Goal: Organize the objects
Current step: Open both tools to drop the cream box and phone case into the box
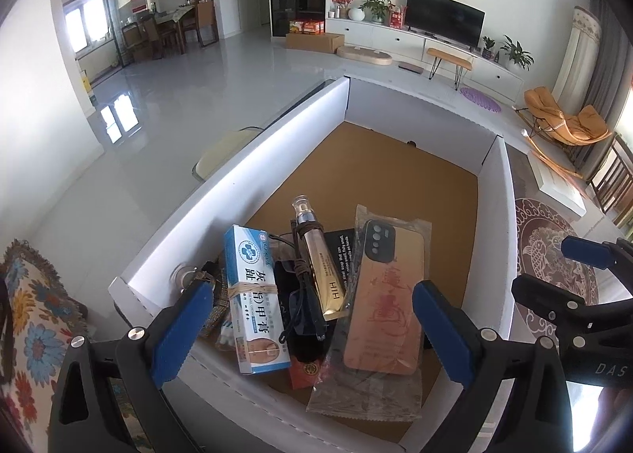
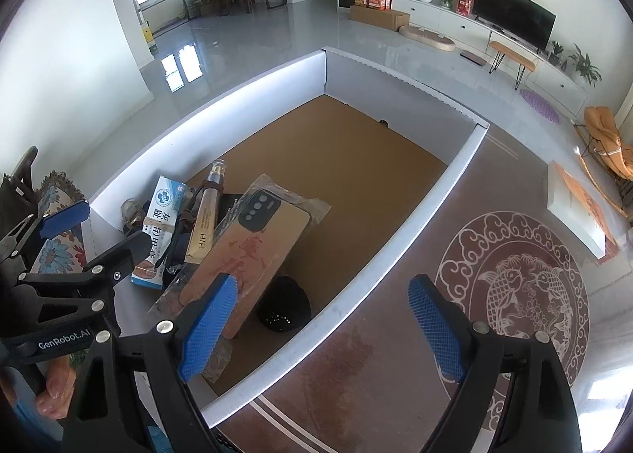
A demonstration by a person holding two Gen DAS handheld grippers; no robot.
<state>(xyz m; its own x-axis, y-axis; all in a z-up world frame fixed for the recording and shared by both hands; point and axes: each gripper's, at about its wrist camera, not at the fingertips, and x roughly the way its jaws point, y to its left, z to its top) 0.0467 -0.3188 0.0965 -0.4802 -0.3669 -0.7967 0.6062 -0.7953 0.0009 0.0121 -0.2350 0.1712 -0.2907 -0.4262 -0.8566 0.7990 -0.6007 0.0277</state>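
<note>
Both my grippers hang open over the box [image 1: 221, 192], nothing between the jaws. The left gripper [image 1: 308, 330] looks down on the pile at the near end; the right gripper [image 2: 320, 330] straddles the box's right wall. The phone case [image 1: 383, 294] in its clear bag lies on top of the heap, propped and tilted, with the gold tube [image 1: 316, 255] just at its 9 o'clock and the cream carton [image 1: 253, 294] beyond that. A black round thing [image 2: 283, 308] sits under the case's low end. The risk, I judge — pinching the slippery bag instead of the case, so it slides out, or nudging the tilted stack and rolling the tube away.
</note>
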